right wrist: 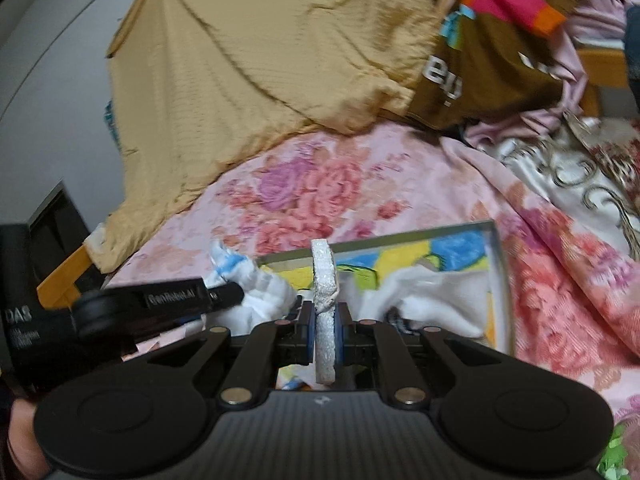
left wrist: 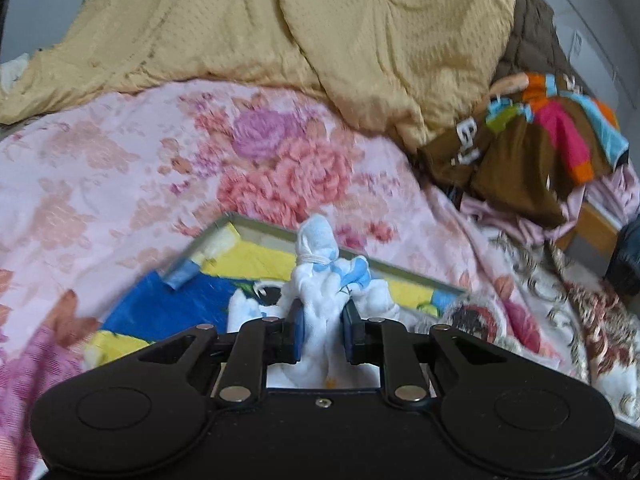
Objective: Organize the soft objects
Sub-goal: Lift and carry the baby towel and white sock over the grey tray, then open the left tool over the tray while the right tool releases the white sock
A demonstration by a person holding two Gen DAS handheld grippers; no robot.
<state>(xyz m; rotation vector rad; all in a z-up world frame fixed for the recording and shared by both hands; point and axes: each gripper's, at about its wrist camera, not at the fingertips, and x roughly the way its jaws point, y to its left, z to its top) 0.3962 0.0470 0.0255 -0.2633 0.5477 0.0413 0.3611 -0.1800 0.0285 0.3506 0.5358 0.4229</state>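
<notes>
- Left wrist view: the left claw [left wrist: 323, 330] is closed narrow on a white and blue soft toy [left wrist: 320, 280]. The toy stands up between the two blue pads [left wrist: 299, 330], and a thin string is tied around its upper part.
- Under and behind the toy lies a shallow tray [left wrist: 256, 226] with a grey rim and a blue and yellow picture inside. The tray rests on a pink flowered bedsheet [left wrist: 120, 168].
- Farther back lies a crumpled tan blanket [left wrist: 280, 32]. At the right is a brown garment [left wrist: 520, 152] with orange, pink and blue stripes.
- Right wrist view: the right claw [right wrist: 325, 330] is pressed narrow on a thin white foam piece [right wrist: 325, 280], which stands upright on its edge between the pads.
- The left claw [right wrist: 224, 295] comes in from the left side and holds the white and blue soft toy [right wrist: 260, 284] just beside the foam piece, at the near left part of the tray [right wrist: 500, 280].
- A white cloth [right wrist: 432, 292] lies inside the tray, to the right of the foam piece.
- The tan blanket [right wrist: 260, 60] and the brown garment [right wrist: 480, 68] lie behind, on the pink flowered bedsheet [right wrist: 320, 184].
</notes>
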